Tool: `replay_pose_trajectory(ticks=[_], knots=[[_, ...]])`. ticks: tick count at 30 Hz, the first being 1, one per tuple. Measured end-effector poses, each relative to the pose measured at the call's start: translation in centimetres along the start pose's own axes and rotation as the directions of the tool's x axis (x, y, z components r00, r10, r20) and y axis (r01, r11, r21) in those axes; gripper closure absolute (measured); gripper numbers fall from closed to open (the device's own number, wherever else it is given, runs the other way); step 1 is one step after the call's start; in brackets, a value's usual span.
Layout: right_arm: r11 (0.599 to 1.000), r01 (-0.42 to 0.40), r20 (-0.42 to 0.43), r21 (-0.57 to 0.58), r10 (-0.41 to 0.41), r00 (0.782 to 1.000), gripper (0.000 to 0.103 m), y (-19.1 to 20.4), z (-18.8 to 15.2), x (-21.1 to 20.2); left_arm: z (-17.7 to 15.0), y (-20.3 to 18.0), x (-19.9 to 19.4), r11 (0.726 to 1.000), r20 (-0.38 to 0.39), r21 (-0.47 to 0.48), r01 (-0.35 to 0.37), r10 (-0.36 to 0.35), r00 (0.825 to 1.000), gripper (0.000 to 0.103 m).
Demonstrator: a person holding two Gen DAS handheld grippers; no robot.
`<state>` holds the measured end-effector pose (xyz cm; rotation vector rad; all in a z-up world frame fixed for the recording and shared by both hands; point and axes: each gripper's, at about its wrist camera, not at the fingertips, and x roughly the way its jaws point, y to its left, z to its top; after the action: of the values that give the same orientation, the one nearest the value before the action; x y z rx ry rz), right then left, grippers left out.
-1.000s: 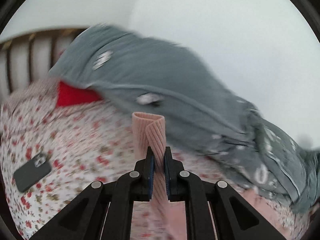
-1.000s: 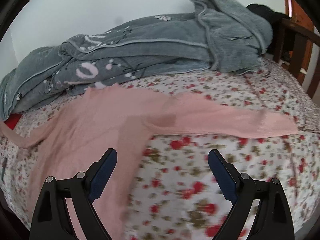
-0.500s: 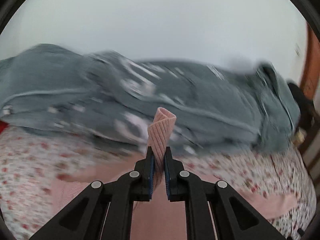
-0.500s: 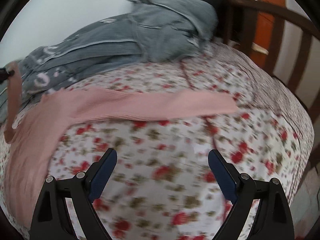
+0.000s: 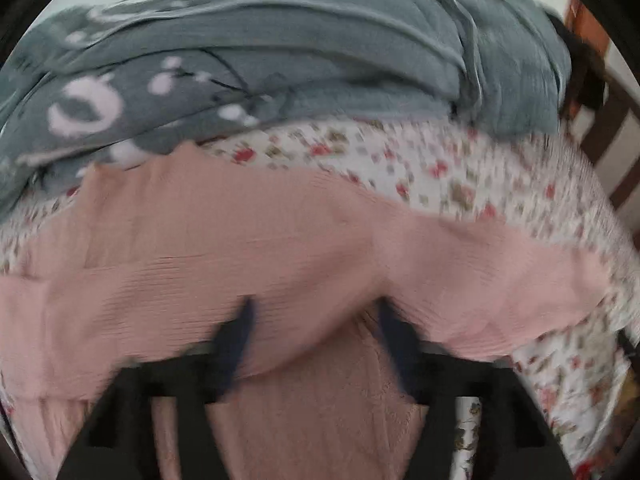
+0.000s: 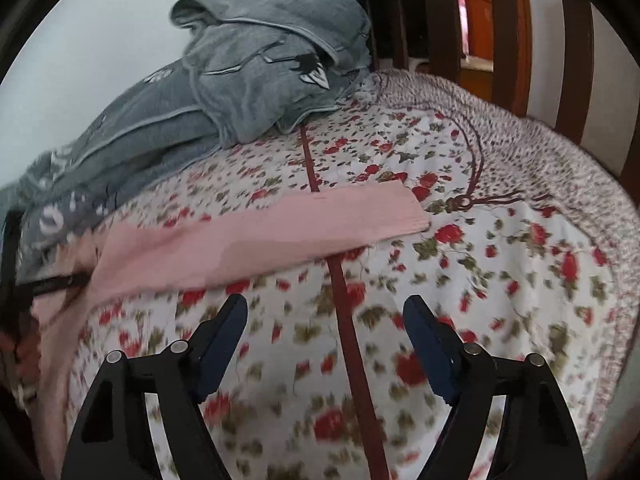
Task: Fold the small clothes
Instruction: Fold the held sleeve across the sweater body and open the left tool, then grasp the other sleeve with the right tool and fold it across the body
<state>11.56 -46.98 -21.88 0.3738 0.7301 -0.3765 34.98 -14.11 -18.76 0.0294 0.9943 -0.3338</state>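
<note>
Pink knitwear fills the left wrist view: the pink sweater lies spread across the flowered bedspread, its ribbed fabric wrinkled and blurred. The left gripper points steeply down at it, and its fingers are spreading apart; pink fabric lies between and under them, but the pads do not press on it. Whether the fingertips touch the cloth is lost in the blur.

Beyond the sweater, against the pale wall, a heap of grey blanket with white markings sits on the bed. Dark wooden bed rails show at the right edge.

From the right wrist view, one long pink sleeve stretches flat over the bedspread, its cuff end lying across a dark red stripe in the fabric. The right gripper hangs above bare bedspread, near the sleeve but apart from it. Its fingers stand wide and are drawing inward, with nothing between them but the flowered cloth below. The grey blanket is piled at the far side, and the wooden bed rails stand behind it.
</note>
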Motion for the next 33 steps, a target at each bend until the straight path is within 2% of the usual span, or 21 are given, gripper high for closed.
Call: replay_pose_trajectory(ticks=[2, 3, 5, 8, 10, 15, 16, 17, 18, 20, 24, 28, 33], knots=[[0.999, -0.012, -0.023, 0.033, 0.013, 1.0, 0.038, -0.3, 0.6, 1.4, -0.1, 1.8, -2.5, 0.999, 0.074, -0.045, 0.02, -0.017, 0.997, 0.026], [0.999, -0.008, -0.04, 0.052, 0.01, 0.999, 0.04, -0.6, 0.9, 2.3, -0.1, 2.6, -3.5, 0.998, 0.098, -0.058, 0.019, -0.014, 0.995, 0.026], [0.996, 0.027, -0.047, 0.083, -0.024, 0.999, 0.05, -1.2, 1.3, 3.4, -0.3, 4.7, -5.5, 0.996, 0.139, -0.088, -0.012, 0.024, 0.99, 0.026], [0.992, 0.033, -0.038, 0.123, -0.029, 0.999, 0.051, -1.9, 2.1, 4.5, -1.3, 8.2, -7.9, 0.986, 0.186, -0.128, -0.108, 0.131, 0.974, 0.026], [0.987, 0.02, -0.041, 0.16, -0.014, 0.999, 0.051, -2.2, 2.5, 5.0, -2.1, 10.9, -9.0, 0.969, 0.198, -0.173, -0.174, 0.207, 0.958, 0.025], [0.971, 0.006, -0.072, 0.238, 0.012, 0.997, 0.051, -2.2, 4.2, 6.8, -4.7, 16.7, -11.2, 0.924, 0.177, -0.249, -0.292, 0.34, 0.924, 0.025], [0.972, 0.013, -0.076, 0.236, 0.005, 0.997, 0.061, -2.1, 4.4, 7.2, -5.3, 18.0, -11.5, 0.913, 0.165, -0.272, -0.305, 0.356, 0.92, 0.025], [0.972, 0.028, -0.066, 0.232, -0.013, 0.998, 0.088, -2.0, 4.8, 7.5, -5.8, 19.1, -12.0, 0.905, 0.152, -0.288, -0.312, 0.365, 0.918, 0.025], [0.974, 0.032, -0.056, 0.224, -0.02, 0.998, 0.097, -1.9, 5.1, 7.5, -6.4, 20.2, -12.4, 0.897, 0.138, -0.307, -0.32, 0.374, 0.917, 0.025], [0.979, 0.029, -0.025, 0.202, -0.024, 0.999, 0.097, -1.4, 5.6, 7.2, -7.9, 22.3, -13.7, 0.876, 0.121, -0.356, -0.325, 0.388, 0.914, 0.025], [0.994, 0.075, 0.116, 0.074, -0.083, 0.99, 0.097, 2.3, 7.8, 3.8, -10.4, 25.1, -15.8, 0.85, 0.111, -0.412, -0.329, 0.405, 0.907, 0.025], [0.998, 0.049, 0.203, -0.025, -0.043, 0.978, 0.097, 7.0, 10.2, 0.6, -12.7, 27.5, -17.9, 0.834, 0.116, -0.448, -0.323, 0.412, 0.904, 0.025], [0.982, 0.005, 0.302, -0.19, 0.054, 0.952, 0.097, 16.5, 12.1, -4.0, -15.3, 30.5, -20.4, 0.822, 0.127, -0.466, -0.327, 0.428, 0.895, 0.025]])
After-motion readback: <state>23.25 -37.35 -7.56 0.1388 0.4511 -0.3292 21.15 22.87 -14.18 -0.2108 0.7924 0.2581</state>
